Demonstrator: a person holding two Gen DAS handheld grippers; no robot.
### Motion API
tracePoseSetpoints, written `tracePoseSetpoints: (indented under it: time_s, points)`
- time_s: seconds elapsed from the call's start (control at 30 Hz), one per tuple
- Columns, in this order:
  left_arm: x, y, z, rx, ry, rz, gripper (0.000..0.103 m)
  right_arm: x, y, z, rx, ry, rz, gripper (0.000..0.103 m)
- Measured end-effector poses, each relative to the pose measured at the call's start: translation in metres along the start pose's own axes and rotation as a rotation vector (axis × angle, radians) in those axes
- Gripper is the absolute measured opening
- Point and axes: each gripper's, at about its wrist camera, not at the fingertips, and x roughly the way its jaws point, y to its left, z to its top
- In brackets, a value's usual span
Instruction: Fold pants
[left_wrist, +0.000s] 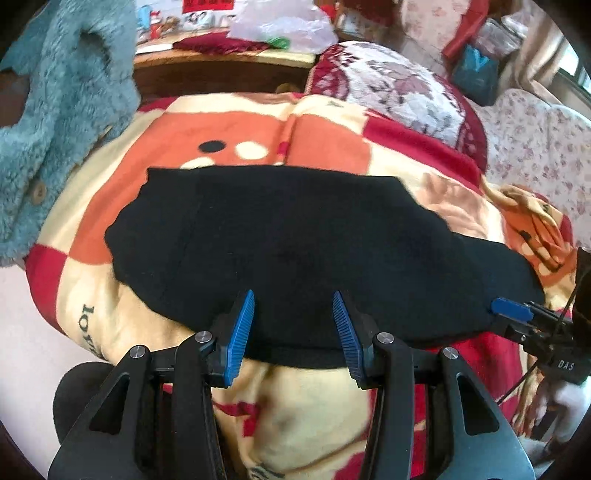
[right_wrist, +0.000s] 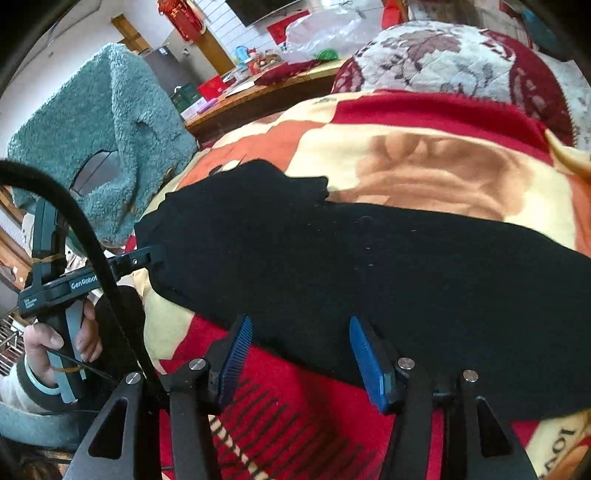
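Spread fingers (left_wrist: 242, 328) at near edge of black pants (left_wrist: 295, 236).

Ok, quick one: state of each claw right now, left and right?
Left claw: open, holding nothing, poised at the near edge of the black pants.
Right claw: open, holding nothing, also at the pants' near edge.

The black pants (left_wrist: 295, 251) lie spread flat across a patchwork blanket (left_wrist: 229, 129) of orange, cream and red. The left gripper (left_wrist: 293, 334) hovers at their near edge, its blue-padded jaws apart with nothing between them. The right gripper (left_wrist: 511, 309) reaches in from the right, its blue tip at the pants' edge. A teal fleece jacket (left_wrist: 70, 99) hangs at the left.
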Motion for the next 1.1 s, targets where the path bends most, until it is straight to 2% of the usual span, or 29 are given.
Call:
tracePoseSetpoints:
  time_s: [0.23,0.47,0.63,0.8,0.93,1.1]
  points:
    - [-0.008,-0.035,0.006,0.062,-0.032,-0.039,0.044,-0.032,-0.017,-0.017,0.07,-0.044,-0.037,0.053]
    - [-0.005,-0.067,0.011,0.116,-0.03,-0.084,0.044,-0.055,-0.043,-0.033,0.161,-0.073,-0.112,0.055]
    - [0.002,-0.092,0.013,0.163,-0.017,-0.125,0.044,-0.073,-0.065,-0.047,0.254,-0.1,-0.132,0.068]
    - [0.015,-0.127,0.017,0.251,0.007,-0.218,0.044,-0.092,-0.092,-0.063,0.371,-0.128,-0.148,0.068]
    - [0.033,-0.164,0.025,0.323,0.059,-0.314,0.044,-0.105,-0.113,-0.076,0.463,-0.143,-0.173,0.068]
    - [0.063,-0.21,0.038,0.398,0.13,-0.415,0.044,-0.099,-0.139,-0.084,0.564,-0.155,-0.118,0.069]
